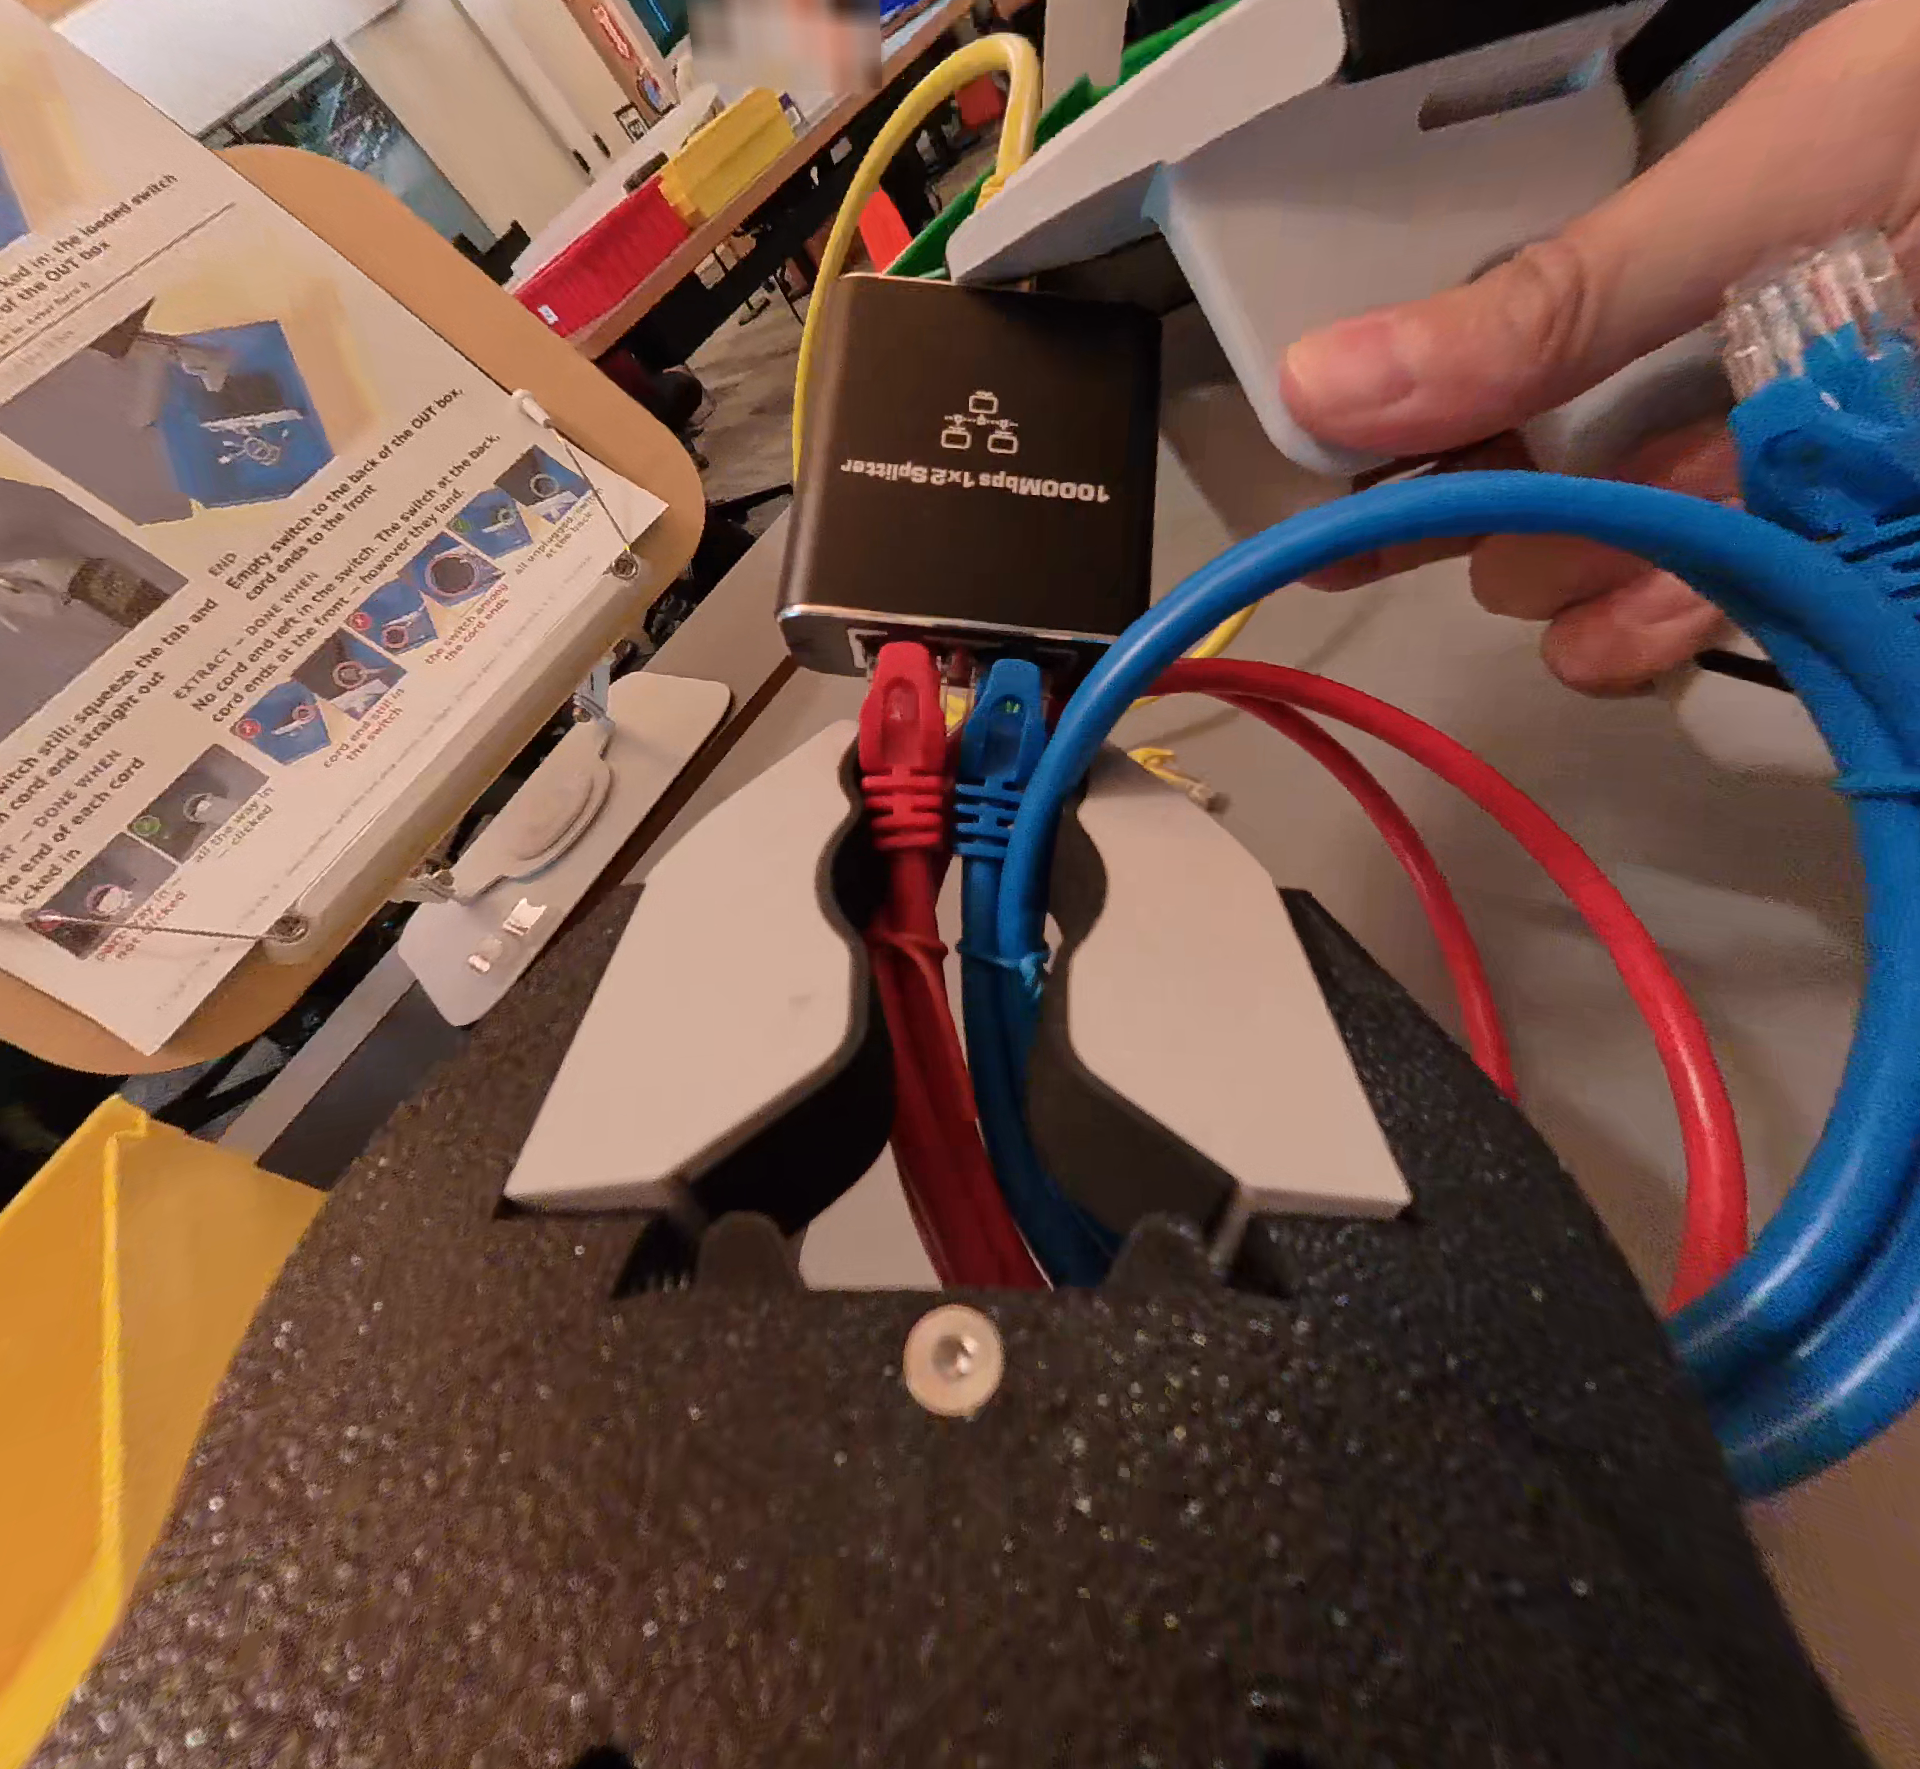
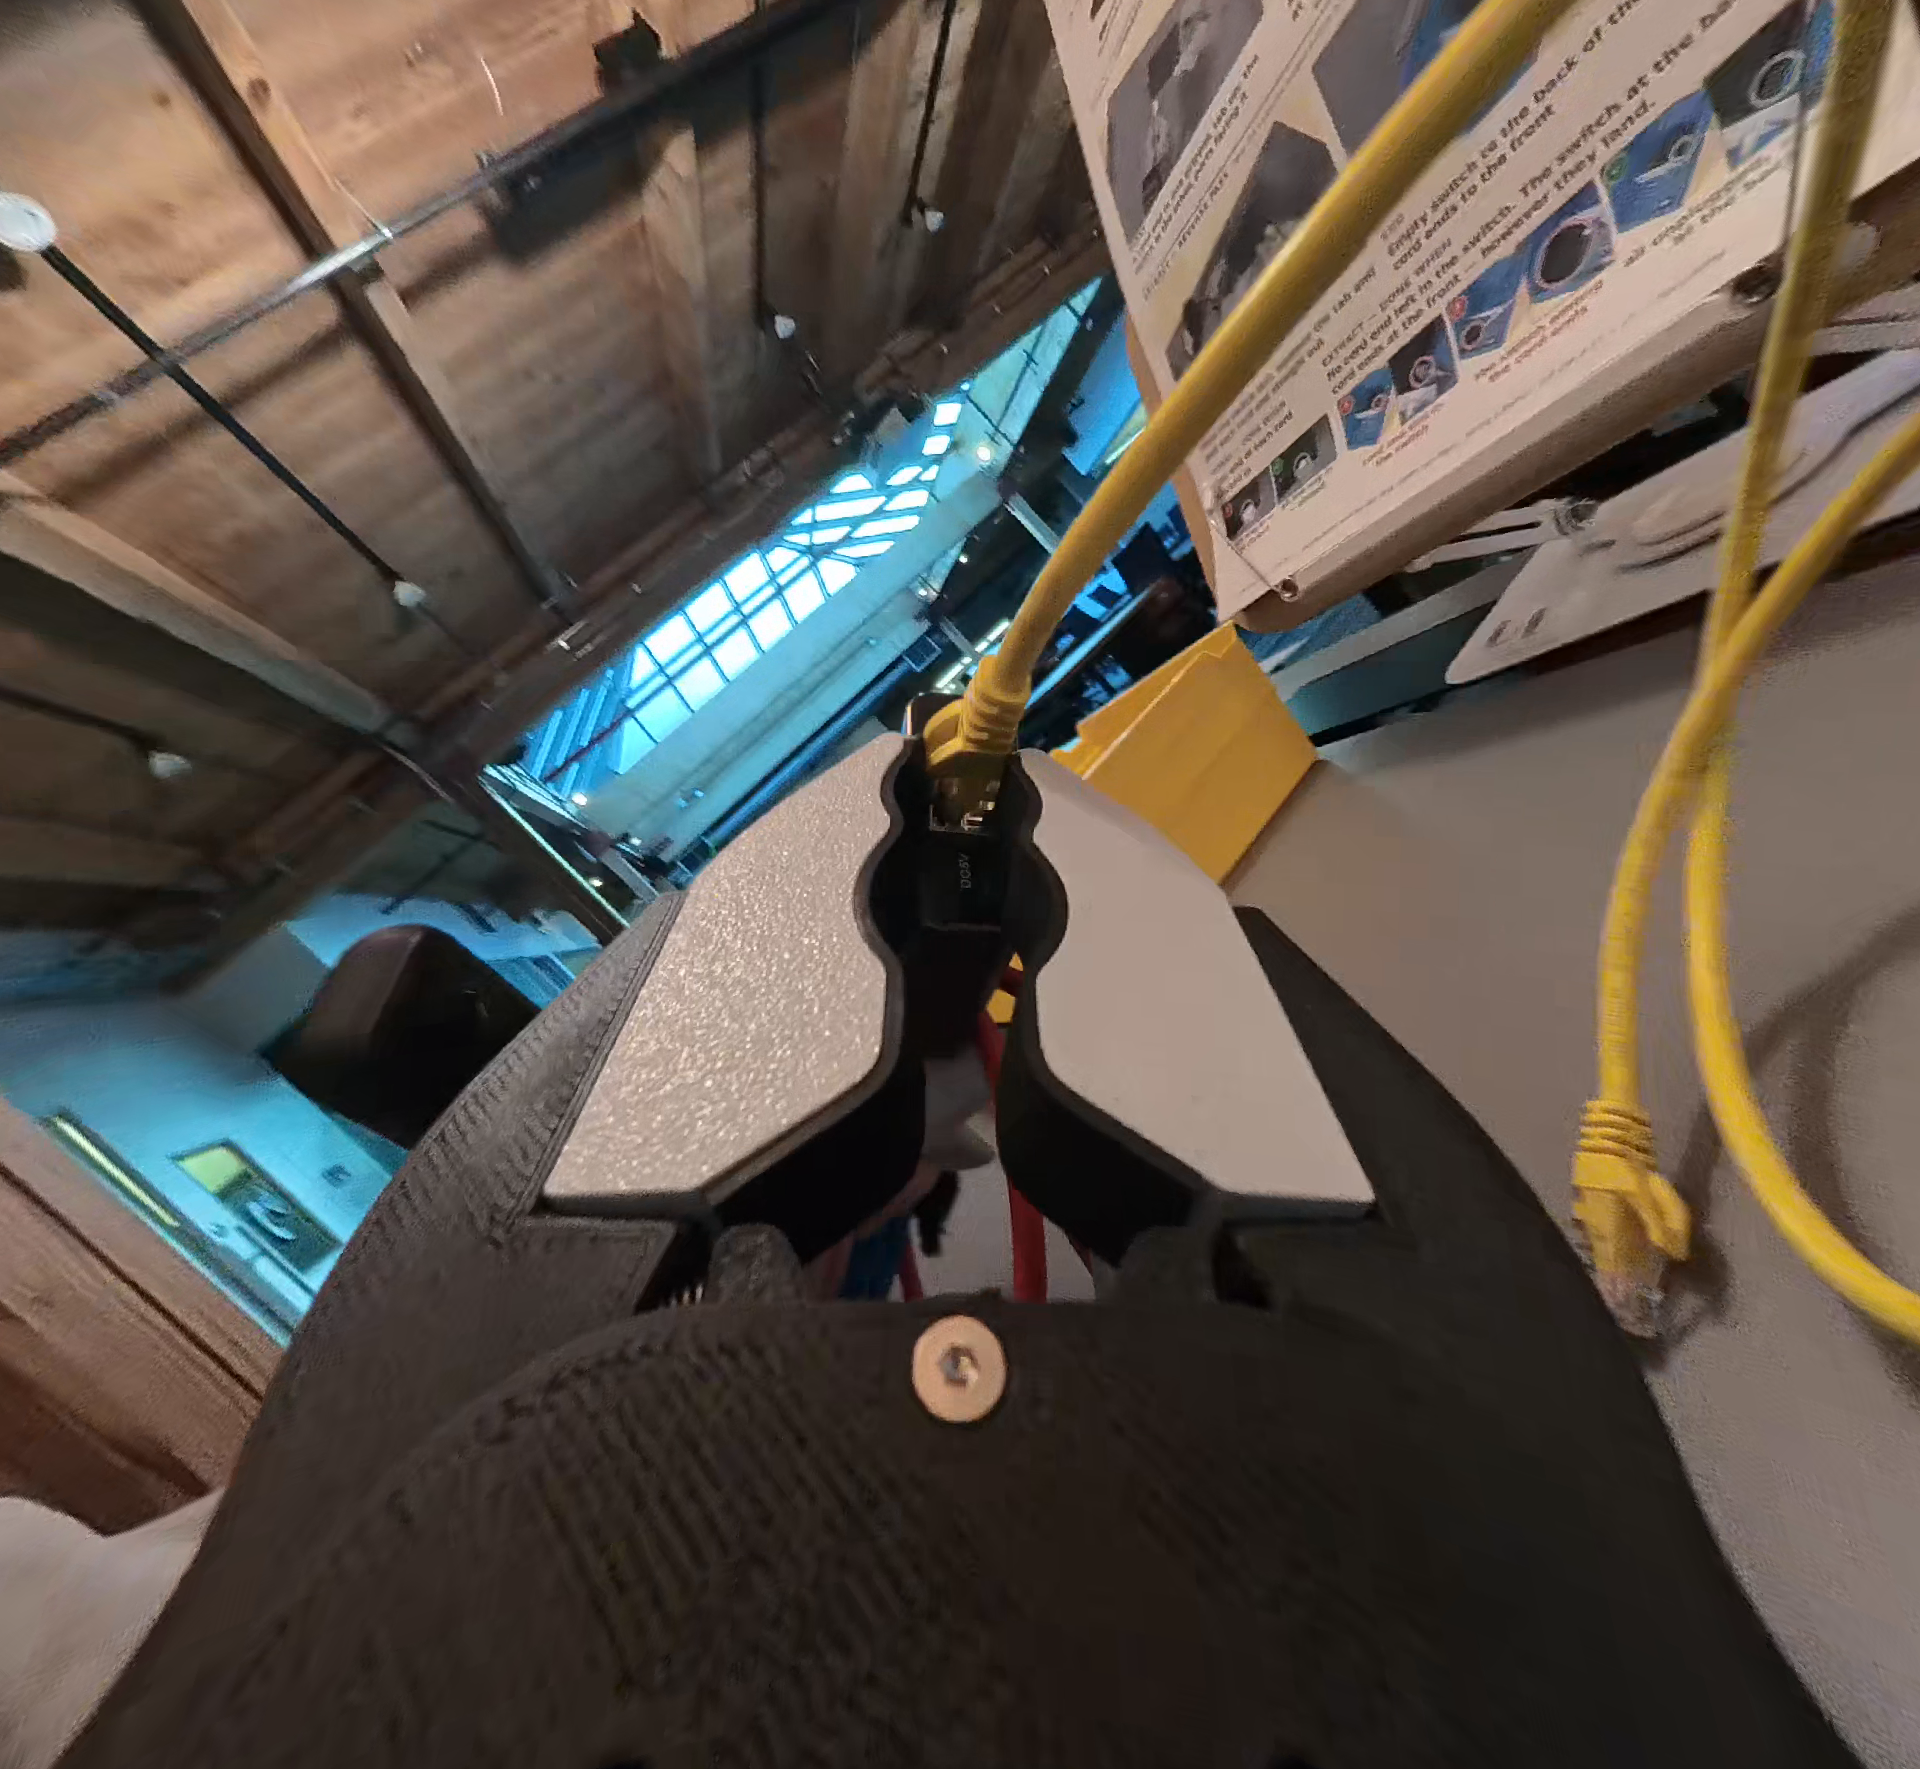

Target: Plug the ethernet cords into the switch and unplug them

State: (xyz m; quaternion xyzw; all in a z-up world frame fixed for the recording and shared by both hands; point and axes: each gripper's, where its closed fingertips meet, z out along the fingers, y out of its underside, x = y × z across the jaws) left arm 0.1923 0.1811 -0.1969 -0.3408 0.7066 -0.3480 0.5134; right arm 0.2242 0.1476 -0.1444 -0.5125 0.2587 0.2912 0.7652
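- Pinching the red cord [image 1: 914, 992] and the blue cord [image 1: 997, 981] together just behind their boots, the left claw [image 1: 958, 784] has its grey fingers [image 1: 727, 971] closed around both cables.
- Just ahead of those fingertips, the red plug [image 1: 902, 722] and the blue plug [image 1: 1003, 717] sit side by side in the ports of the black switch [image 1: 977, 462].
- The blue cord loops wide to the right, and its free clear-tipped plug [image 1: 1808, 317] rests near a bare hand [image 1: 1621, 369] that steadies the other tool.
- In the right wrist view, the right claw [image 2: 961, 872] is clamped on the switch body [image 2: 961, 888], holding it off the grey bench [image 2: 1507, 888].
- A yellow cord [image 2: 1247, 348] is seated in the port at the switch's far end; its loose plug [image 2: 1621, 1200] dangles apart.
- Farther off, an illustrated instruction sheet [image 1: 260, 576] stands on a clipboard, with a yellow bin [image 2: 1195, 763] beside it.
- Judged step: unplugging, or just after seating, the red and blue pair; I cannot tell which.
- To unplug, each latch tab would need pressing, then a straight pull away from the ports while the right claw holds the switch.
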